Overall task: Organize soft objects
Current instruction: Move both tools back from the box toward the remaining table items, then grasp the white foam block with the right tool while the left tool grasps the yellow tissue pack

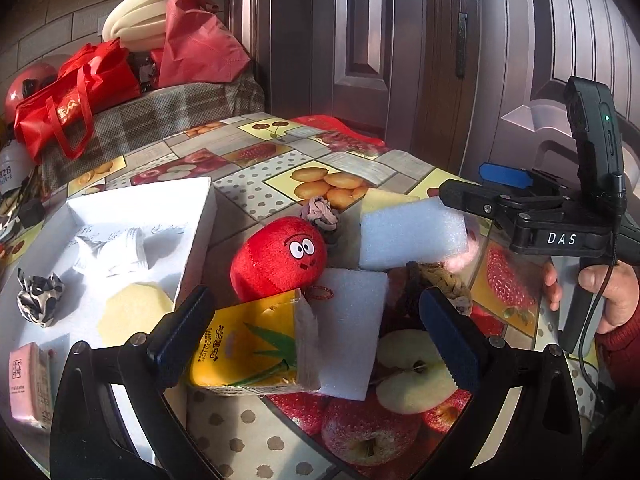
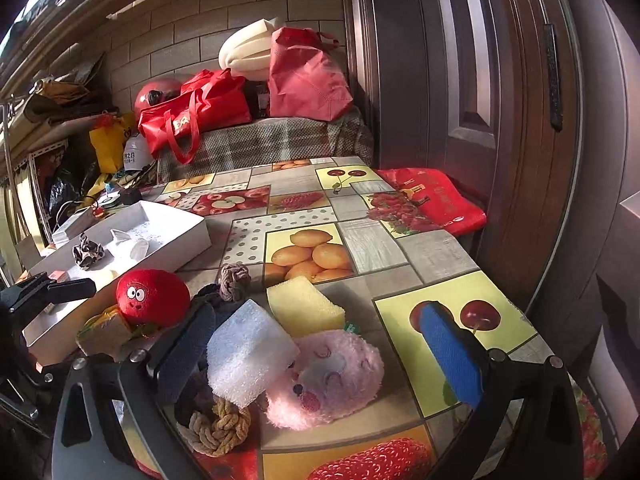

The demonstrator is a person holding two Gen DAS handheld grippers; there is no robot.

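Soft objects lie heaped on the fruit-patterned oilcloth table (image 2: 432,248), just beside the shallow white cardboard tray (image 1: 200,216) that already holds a pale yellow sponge disc (image 1: 132,312) and a black-and-white fabric scrunchie (image 1: 40,300).

Left gripper (image 1: 316,328): jaws spread wide, holding nothing. Between them, at the near edge of the heap, lie a yellow tissue pack with bamboo print (image 1: 252,348) and a flat white foam sheet (image 1: 352,324) touching it on its right. The pack's long axis runs roughly across the jaw line, so in my judgement it would be pinched across its short side. The red plush ball with cartoon eyes (image 1: 280,260) sits just beyond, touching the tray wall. The tray lies to this gripper's left, near.

Right gripper (image 2: 324,344): jaws also spread, empty. Between them sit a white foam block (image 2: 248,352), tilted and resting on a round pink plush toy (image 2: 332,380), with a knotted beige rope toy (image 2: 216,420) beside the left finger. A yellow rectangular sponge (image 2: 304,304) lies just ahead.

Assessment: sorting is partly done. The left gripper is nearer both tray and tissue pack; the right faces the foam block, whose long axis points diagonally away toward the left.
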